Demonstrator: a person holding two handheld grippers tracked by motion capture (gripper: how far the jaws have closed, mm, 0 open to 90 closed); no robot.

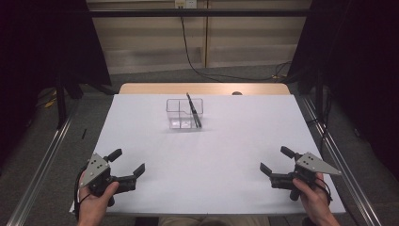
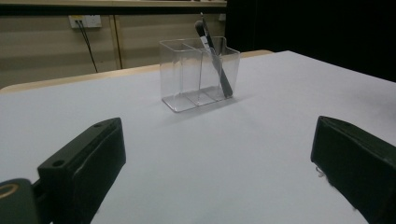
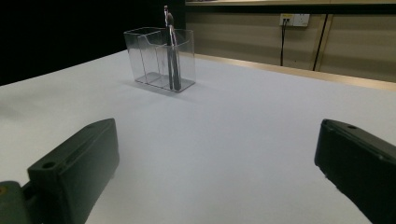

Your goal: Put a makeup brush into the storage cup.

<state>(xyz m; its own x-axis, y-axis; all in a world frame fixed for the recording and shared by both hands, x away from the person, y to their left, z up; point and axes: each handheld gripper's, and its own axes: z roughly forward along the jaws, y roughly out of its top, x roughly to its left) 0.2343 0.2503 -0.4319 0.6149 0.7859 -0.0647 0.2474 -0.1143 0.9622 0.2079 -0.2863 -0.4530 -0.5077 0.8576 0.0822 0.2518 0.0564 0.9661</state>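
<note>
Hovering wide open, each hand-held gripper, left [image 1: 126, 162] and right [image 1: 275, 160], faces the brush [image 1: 193, 109] leaning in the clear organizer [image 1: 176, 113] far ahead, about equally distant.

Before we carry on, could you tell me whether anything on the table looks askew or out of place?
Nothing stands out. The clear organiser stands upright, and the brush leans inside its right compartment, not spilled or fallen.

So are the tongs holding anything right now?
No, nothing. The left tongs and right tongs are both open over the white table, far from the clear holder with the brush standing in it.
</note>
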